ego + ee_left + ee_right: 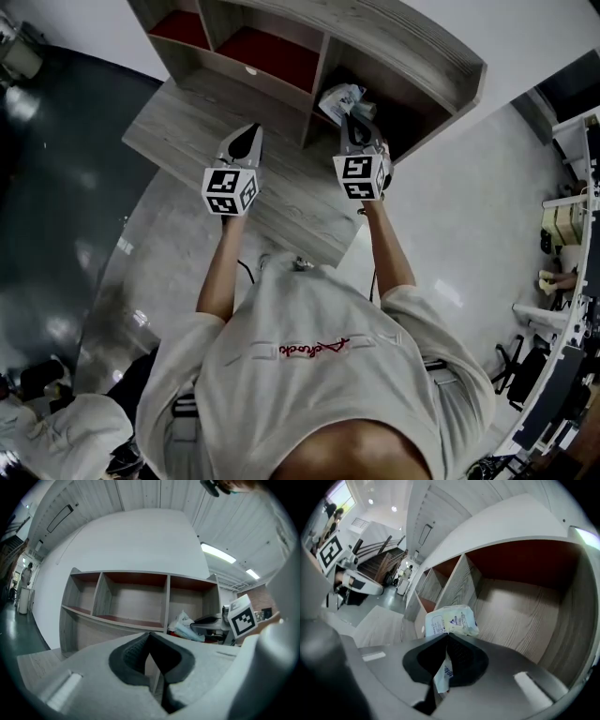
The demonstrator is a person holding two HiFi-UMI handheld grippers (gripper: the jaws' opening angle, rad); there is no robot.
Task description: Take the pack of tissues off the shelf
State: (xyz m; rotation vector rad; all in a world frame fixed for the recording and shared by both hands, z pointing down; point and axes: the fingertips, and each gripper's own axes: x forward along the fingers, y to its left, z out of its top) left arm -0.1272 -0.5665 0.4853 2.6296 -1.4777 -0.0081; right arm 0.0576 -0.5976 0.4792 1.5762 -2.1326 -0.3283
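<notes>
The pack of tissues (451, 620) is a pale blue and white plastic pack at the mouth of the shelf's right compartment (520, 606). My right gripper (444, 645) is shut on its near edge, with the wrapper pinched between the pads. From above, the pack (339, 99) shows just beyond the right gripper (354, 122) at the front of that compartment. My left gripper (249, 133) hangs over the desk to the left, jaws together with nothing between them. In the left gripper view the gripper (150, 641) faces the shelf, and the pack (185, 625) lies at the right.
The wooden shelf (281, 56) stands at the back of a grey wood desk (197, 122), with red-backed compartments. Its left and middle compartments (133, 597) hold nothing. A person stands far off at the left (27, 573). Office furniture lines the right side of the room (562, 281).
</notes>
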